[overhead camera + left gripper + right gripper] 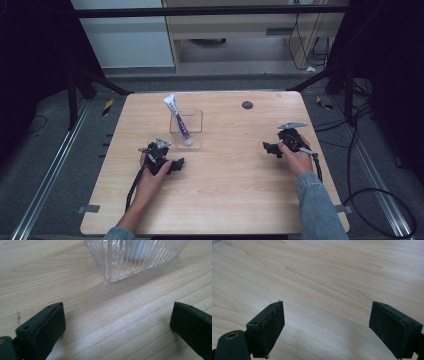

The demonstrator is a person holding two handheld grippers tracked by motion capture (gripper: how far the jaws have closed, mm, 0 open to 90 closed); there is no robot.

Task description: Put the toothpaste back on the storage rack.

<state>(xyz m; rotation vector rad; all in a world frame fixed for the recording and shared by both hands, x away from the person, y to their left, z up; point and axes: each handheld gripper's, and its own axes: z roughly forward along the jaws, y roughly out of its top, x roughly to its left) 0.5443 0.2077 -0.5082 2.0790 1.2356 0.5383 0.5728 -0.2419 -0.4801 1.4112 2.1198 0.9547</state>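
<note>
A clear ribbed square container (186,131) stands near the middle of the wooden table, with a white and purple tube (177,120) leaning in it, cap end up to the left. My left gripper (176,164) rests low on the table just in front and left of the container, jaws open and empty. In the left gripper view the container's corner (110,277) lies ahead of the gripper (117,322). My right gripper (270,149) sits at the table's right side, pointing left, open with nothing between its jaws; in the right gripper view, bare wood lies under the gripper (327,325).
A small dark round disc (247,105) lies near the table's far edge. Cables trail from both grippers over the near edge. The table (225,200) has black frame legs and floor cables around it.
</note>
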